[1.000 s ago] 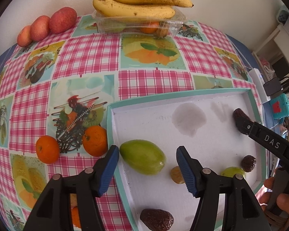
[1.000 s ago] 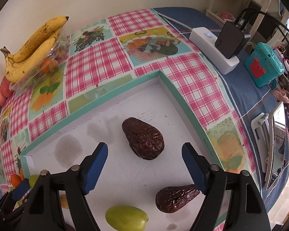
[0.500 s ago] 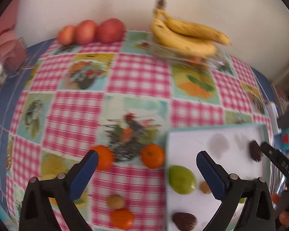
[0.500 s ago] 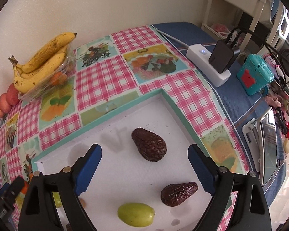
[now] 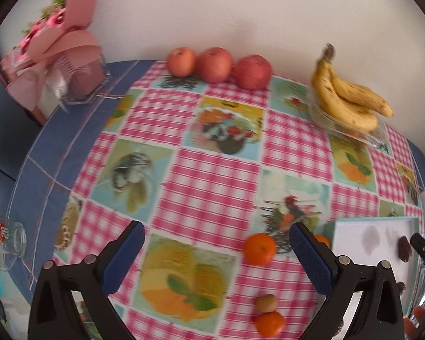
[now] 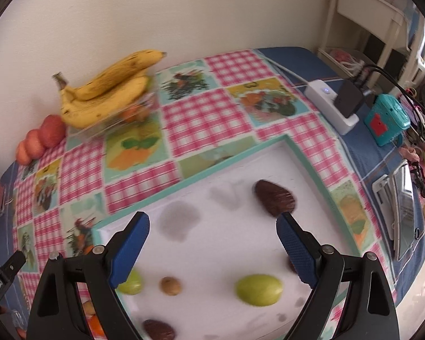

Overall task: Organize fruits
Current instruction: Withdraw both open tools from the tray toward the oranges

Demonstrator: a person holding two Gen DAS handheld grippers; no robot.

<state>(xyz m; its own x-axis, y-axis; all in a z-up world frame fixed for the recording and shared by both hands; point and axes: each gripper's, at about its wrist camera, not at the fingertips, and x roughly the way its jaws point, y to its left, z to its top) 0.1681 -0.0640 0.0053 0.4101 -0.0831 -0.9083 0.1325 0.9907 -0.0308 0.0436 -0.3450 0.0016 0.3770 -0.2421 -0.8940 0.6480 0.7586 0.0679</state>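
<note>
Fruits were seen scattered over a worktop [image 5: 212, 175] covered with a glossy cloth of pink gingham squares and printed fruit pictures. Little writing could be read: a red and green logo on a glass mug [image 5: 5, 243] at the left edge was too blurred to make out, and the white lettering on the other tool's black arm in the right wrist view was illegible.

Three round red apples [image 5: 218, 65] stood in a row against the wall. A bunch of speckled yellow bananas [image 5: 348, 99] lay on top of a clear plastic punnet [image 6: 121, 121], inside which orange fruit was dimly visible. A shallow white tray [image 6: 306, 164] with a teal rim held two smooth green oval fruits [image 6: 259, 289], a small round brown fruit [image 6: 170, 285] and wrinkled dark brown fruits [image 6: 274, 201]; grey stains marked its floor.

On the cloth beside the tray, smooth round tangerines [image 5: 259, 249] were seen, with another tangerine [image 5: 269, 323] touching a small tan fruit [image 5: 265, 303] nearer the camera.

The left claw [image 5: 216, 257], with blue ribbed pads on black arms, was spread wide over the cloth and held nothing. The right claw [image 6: 212, 252] was likewise spread wide above the tray, empty. A white power strip [image 6: 331, 104] with a black plug was set on the blue cloth beyond.
</note>
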